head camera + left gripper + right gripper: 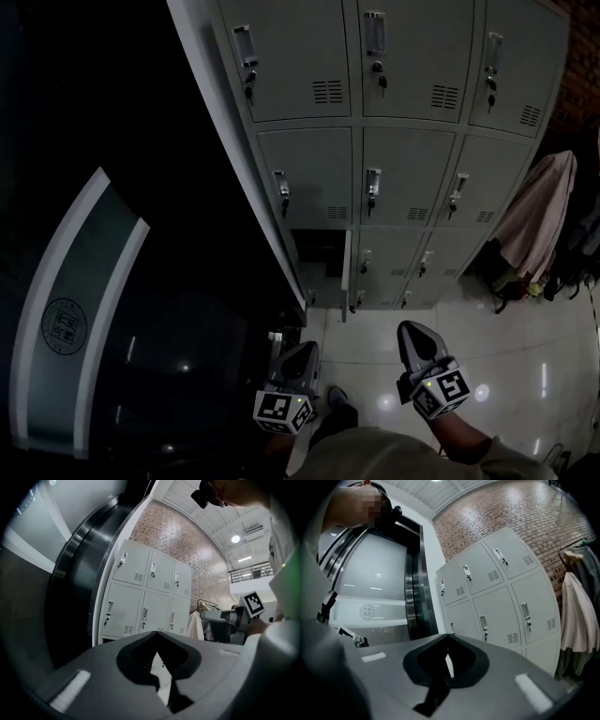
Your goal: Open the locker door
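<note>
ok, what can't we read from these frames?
- bottom-left locker interior: head view, too dark.
- bottom locker row: both gripper views, largely hidden behind the left gripper and right gripper bodies.
- locks: keys in or not, too small everywhere.
- items under the coat: head view, dark and small.

Locker (403, 141): grey metal bank, three columns of doors, upright on the floor (525, 347), back to a brick wall (574, 66).
Doors: each with a vertical handle (373, 187) and a small vent (327, 91).
Bottom-left door (345, 277): swung open, seen edge-on, dark compartment beside it.
Upper doors: shut.
</note>
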`<state>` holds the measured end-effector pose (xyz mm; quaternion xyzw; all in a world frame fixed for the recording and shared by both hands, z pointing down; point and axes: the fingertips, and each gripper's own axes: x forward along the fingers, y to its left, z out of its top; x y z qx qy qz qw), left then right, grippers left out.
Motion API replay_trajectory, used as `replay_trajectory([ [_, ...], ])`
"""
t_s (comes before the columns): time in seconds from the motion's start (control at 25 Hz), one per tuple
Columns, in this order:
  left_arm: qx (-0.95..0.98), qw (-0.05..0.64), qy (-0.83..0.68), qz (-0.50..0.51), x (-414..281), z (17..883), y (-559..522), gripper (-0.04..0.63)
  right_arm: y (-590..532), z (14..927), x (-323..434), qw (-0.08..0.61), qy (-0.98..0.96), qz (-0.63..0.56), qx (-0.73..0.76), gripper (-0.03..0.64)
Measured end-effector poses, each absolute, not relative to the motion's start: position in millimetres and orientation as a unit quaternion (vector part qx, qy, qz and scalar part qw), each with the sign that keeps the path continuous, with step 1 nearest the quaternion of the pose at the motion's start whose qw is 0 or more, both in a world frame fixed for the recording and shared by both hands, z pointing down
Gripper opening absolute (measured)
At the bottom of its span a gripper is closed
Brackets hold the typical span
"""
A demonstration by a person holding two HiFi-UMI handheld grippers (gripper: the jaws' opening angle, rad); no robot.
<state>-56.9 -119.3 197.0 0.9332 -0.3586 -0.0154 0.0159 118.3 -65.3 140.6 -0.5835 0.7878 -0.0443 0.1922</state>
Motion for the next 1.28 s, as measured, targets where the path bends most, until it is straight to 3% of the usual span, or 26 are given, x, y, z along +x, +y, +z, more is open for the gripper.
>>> replay_trajectory([
  [0.72,0.944,-0.023,-0.328,-0.024,-23,157,149,0.071,229,114,156,0.191,0.762,0.008,-0.618,0.002],
  [1.28,0.950,-0.037,-0.308,-0.030,-27,122,216,0.071,298,99,143,0.173,0.761,0.006,-0.625,0.002],
])
